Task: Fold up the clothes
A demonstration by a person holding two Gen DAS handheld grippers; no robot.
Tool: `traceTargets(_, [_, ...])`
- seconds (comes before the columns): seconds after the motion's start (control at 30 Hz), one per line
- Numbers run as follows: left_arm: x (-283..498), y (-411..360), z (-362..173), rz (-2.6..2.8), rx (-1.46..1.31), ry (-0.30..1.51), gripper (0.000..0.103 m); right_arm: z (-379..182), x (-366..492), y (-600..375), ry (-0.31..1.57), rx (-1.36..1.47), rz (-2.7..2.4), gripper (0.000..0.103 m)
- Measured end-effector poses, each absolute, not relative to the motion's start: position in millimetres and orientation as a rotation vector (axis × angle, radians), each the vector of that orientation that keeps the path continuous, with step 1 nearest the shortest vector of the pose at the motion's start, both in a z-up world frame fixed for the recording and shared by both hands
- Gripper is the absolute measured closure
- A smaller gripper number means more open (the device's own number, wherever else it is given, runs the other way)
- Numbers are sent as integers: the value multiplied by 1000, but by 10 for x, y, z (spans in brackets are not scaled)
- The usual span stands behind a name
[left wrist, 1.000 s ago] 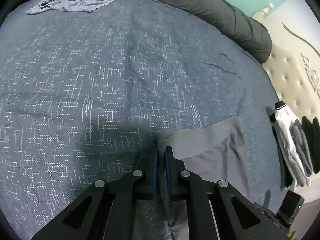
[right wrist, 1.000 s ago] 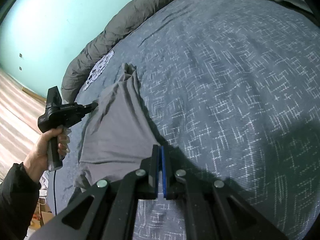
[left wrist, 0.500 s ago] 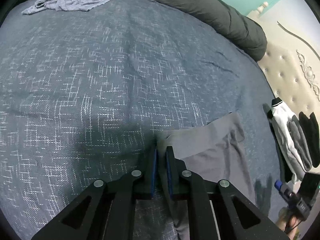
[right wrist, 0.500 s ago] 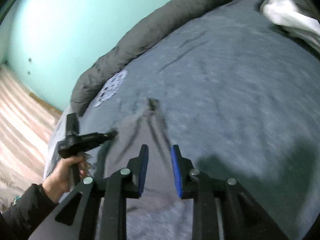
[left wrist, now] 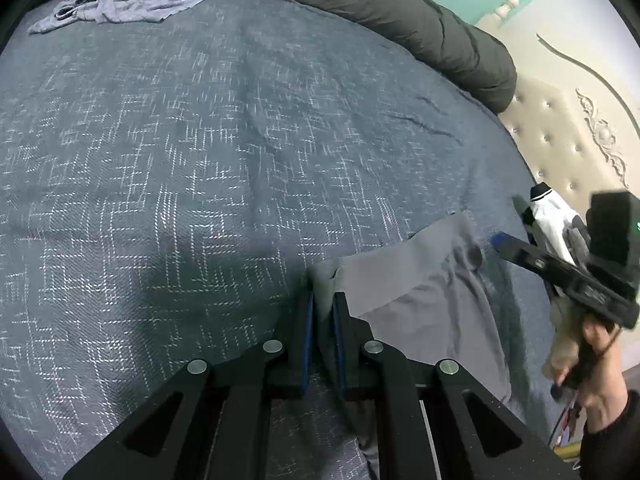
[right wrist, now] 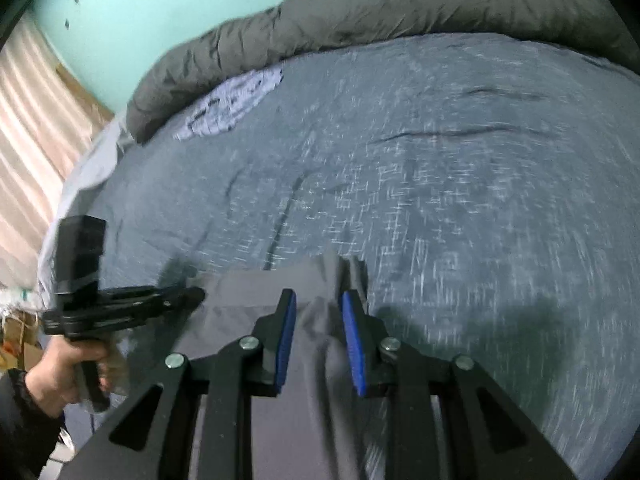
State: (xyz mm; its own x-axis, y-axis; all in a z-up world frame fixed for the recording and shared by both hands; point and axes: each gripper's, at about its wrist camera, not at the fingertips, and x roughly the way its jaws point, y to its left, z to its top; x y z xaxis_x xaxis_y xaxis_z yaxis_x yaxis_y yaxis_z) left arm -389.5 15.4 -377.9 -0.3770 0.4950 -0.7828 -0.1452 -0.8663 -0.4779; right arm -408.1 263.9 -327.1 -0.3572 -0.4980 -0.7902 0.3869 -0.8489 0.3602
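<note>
A plain grey garment (left wrist: 424,300) lies on the dark blue patterned bedspread (left wrist: 200,160). My left gripper (left wrist: 321,300) is shut on the garment's near-left corner, which bunches up between the blue pads. My right gripper (right wrist: 319,300) is open, its blue pads straddling a raised fold of the same grey garment (right wrist: 260,312). In the left wrist view the right gripper (left wrist: 496,240) hovers just past the garment's right edge. In the right wrist view the left gripper (right wrist: 196,294) meets the garment's left corner.
A rolled dark grey duvet (left wrist: 400,20) runs along the far edge of the bed. A crumpled light blue garment (left wrist: 120,0) lies at the far left corner. Folded white and grey clothes (left wrist: 556,228) sit by the cream tufted headboard (left wrist: 568,132).
My right gripper let go of the grey garment, opened, and swung round to sit over a raised fold of it. My left gripper stayed shut on its corner.
</note>
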Motion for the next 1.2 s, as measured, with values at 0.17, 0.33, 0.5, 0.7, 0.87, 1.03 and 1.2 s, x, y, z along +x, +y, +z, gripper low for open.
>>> traceTargets(0.17, [-3892,140,-3799,2273,-1451,-470,93,-3455,-4249,2623,-116,1398,-2205,98])
traceTargets(0.33, [-3887,130,-3807,2271,-1444,-464,93,-3538,-4335,2611,-66,1410,-2234,101])
traceTargets(0.5, [-3898,135,-3785,2266,-1447,-451,93,-3550,-4364,2571,-5,1412,-2252,101])
traceTargets(0.7, [-3922,121,-3803,2251,-1447,-478,92,-3534,-4495,2703,-190,1437,-2205,101])
traceTargets(0.87, [-3847,25,-3728,2270,-1428,-499,85,-3374,-4520,2720,-214,1371,-2217,82])
traceTargets(1.03, [-3788,-101,-3692,2270,-1396,-600,75,-3401,-4499,2606,-170,1397,-2151,69])
traceTargets(1.2, [-3838,-23,-3800,2237,-1412,-630,72,-3576,-4529,2515,-111,1442,-2123,69])
